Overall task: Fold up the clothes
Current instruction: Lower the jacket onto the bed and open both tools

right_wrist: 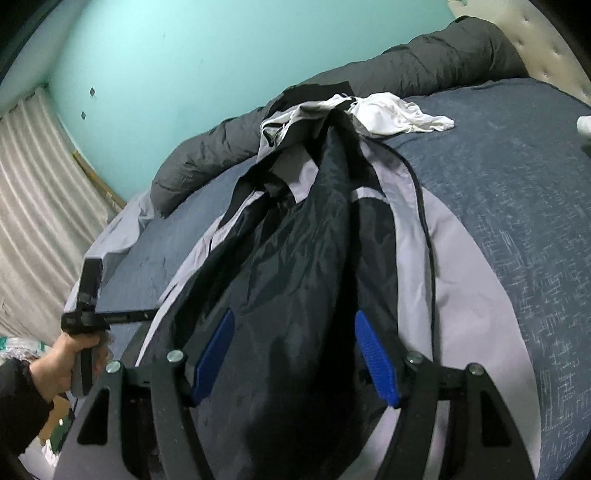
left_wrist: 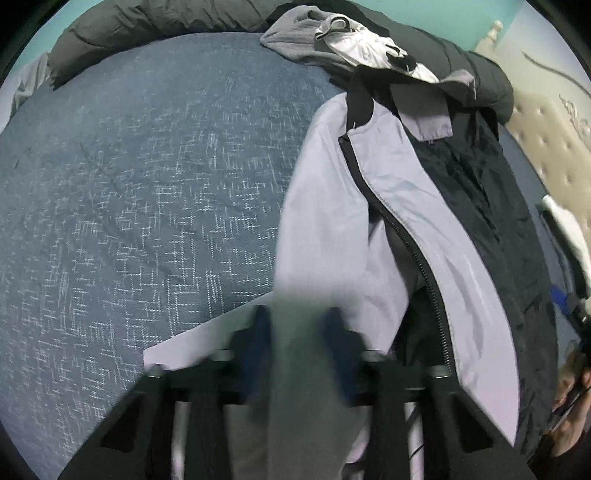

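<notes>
The left gripper (left_wrist: 297, 325) is seen with its jaws drawn close together on a hanging fold of pale grey cloth, part of the jacket (left_wrist: 388, 206); the cloth passes between the two blue pads and is blurred there, so actual pad contact is judged from the narrow gap only. The right gripper (right_wrist: 295, 354) is seen with its jaws set wide apart, a bunched fold of the jacket's dark lining (right_wrist: 295, 280) filling the space between the blue pads (right_wrist: 376, 358); the fabric reaches both pads, but whether it is pinched or merely draped cannot be told.

In the right wrist view the left hand (right_wrist: 70, 365) is seen at the lower left, wrapped around the handle of its gripper, a dark sleeve (right_wrist: 18, 402) behind it.

The jacket, grey outside and dark inside with a black zip (left_wrist: 402, 236), is spread lengthwise over the blue bedspread (left_wrist: 129, 184), its near end raised at the grippers and its far end lying on the bed.

Beyond the jacket's far end a white garment (right_wrist: 391, 114) lies crumpled on the bedspread, and a grey garment (left_wrist: 295, 33) is heaped just beside it. A dark grey quilt (right_wrist: 424, 62) is rolled along the far edge of the bed. Behind it a turquoise wall (right_wrist: 221, 55), a pale curtain (right_wrist: 37, 184) and a padded headboard (left_wrist: 546, 129) are noted
</notes>
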